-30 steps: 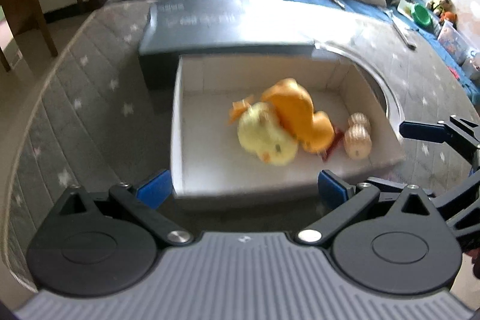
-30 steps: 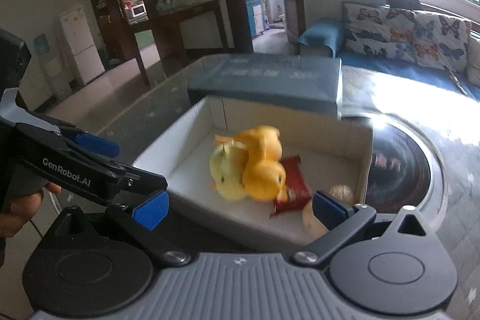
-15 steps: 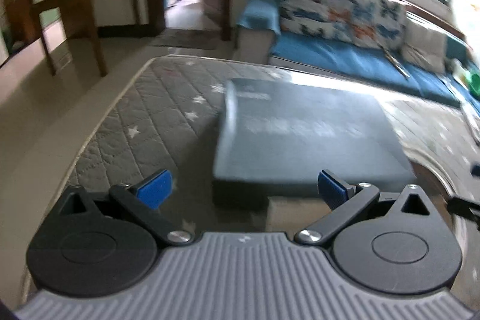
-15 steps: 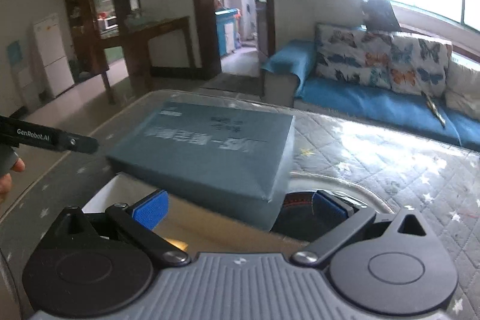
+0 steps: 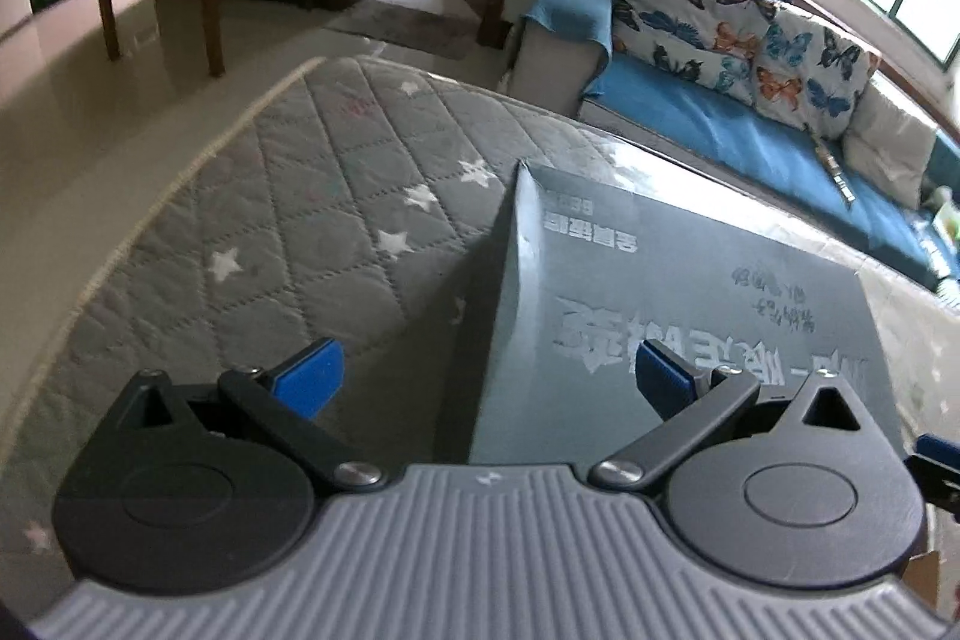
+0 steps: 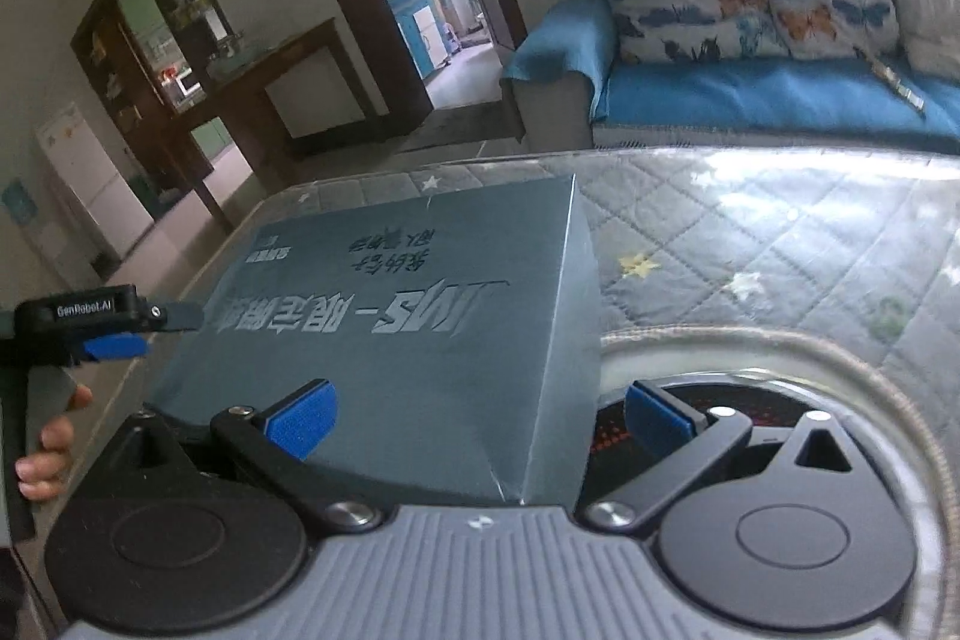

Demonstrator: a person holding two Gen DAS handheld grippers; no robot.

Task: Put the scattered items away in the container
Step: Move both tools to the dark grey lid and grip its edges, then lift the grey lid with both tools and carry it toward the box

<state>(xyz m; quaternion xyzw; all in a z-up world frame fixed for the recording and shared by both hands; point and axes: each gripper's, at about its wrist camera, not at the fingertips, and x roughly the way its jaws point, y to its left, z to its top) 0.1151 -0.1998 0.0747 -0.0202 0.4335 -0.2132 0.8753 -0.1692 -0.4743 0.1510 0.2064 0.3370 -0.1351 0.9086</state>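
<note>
Left gripper (image 5: 485, 379): fingers spread wide and holding nothing. It hangs low over the quilted mat (image 5: 300, 220), with the near left corner of the grey-blue carton (image 5: 690, 316) between its blue pads in the left wrist view. The right wrist view shows a hand (image 6: 48, 454) on its grip.

Grey-blue carton: lies flat on the mat, printed face up. Whether it is a lid or a closed box cannot be told. No loose items and no open container are in view, so where they lie cannot be confirmed.

Handling, as judged: stiff card, probably light. The smooth top gives the pads little bite, so the side walls near a corner are the sounder hold.

Right gripper (image 6: 480, 418): fingers likewise spread and empty, straddling the carton's near right corner.
</note>
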